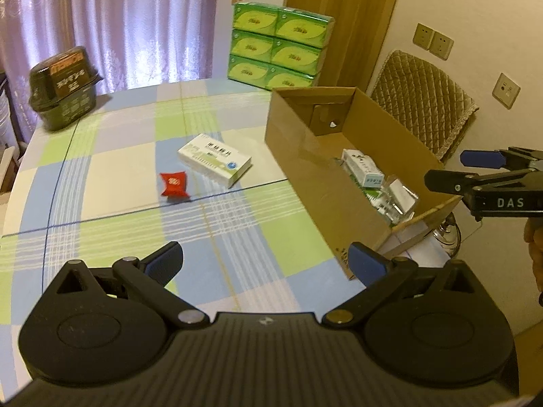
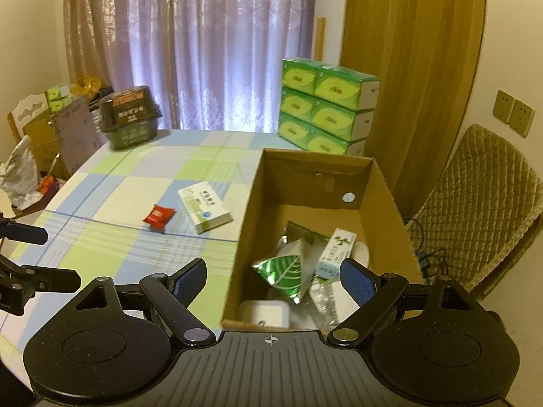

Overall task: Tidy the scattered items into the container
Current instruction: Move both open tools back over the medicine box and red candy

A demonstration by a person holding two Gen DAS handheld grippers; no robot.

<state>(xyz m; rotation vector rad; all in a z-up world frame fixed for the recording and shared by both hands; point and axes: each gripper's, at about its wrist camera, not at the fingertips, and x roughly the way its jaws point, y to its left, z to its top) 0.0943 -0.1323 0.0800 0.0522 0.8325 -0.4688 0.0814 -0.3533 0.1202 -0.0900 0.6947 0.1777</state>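
Medicine box [image 1: 214,159], white with a green stripe, lies flat on the checked tablecloth [image 1: 112,183] just beside a small red sachet [image 1: 174,184], both a little way left of the open cardboard carton [image 1: 307,183] that already holds several packets, among them a green leaf-print pouch [image 2: 283,271] and a slim white box [image 2: 336,249]. The left gripper [image 1: 264,261] hangs above the near part of the table with its blue-padded fingers [image 1: 166,260] spread wide and nothing between them; the right gripper [image 2: 273,276] is poised over the carton's near end, likewise spread and empty. The medicine box looks light and stiff, thin card that would dent under a hard squeeze, and is probably best pinched across its narrow width along the two long edges. The sachet appears soft and slick, likely to slide on the cloth, so a pinch from above across its middle seems safest. The cloth, in blue, green and cream squares, lies smooth over what seems a rounded table. Behind stand a stack of green tissue packs [image 1: 276,45], a dark lidded tub [image 1: 64,86], mauve curtains [image 1: 118,20] and a quilted chair [image 1: 424,101] by a wall with sockets.
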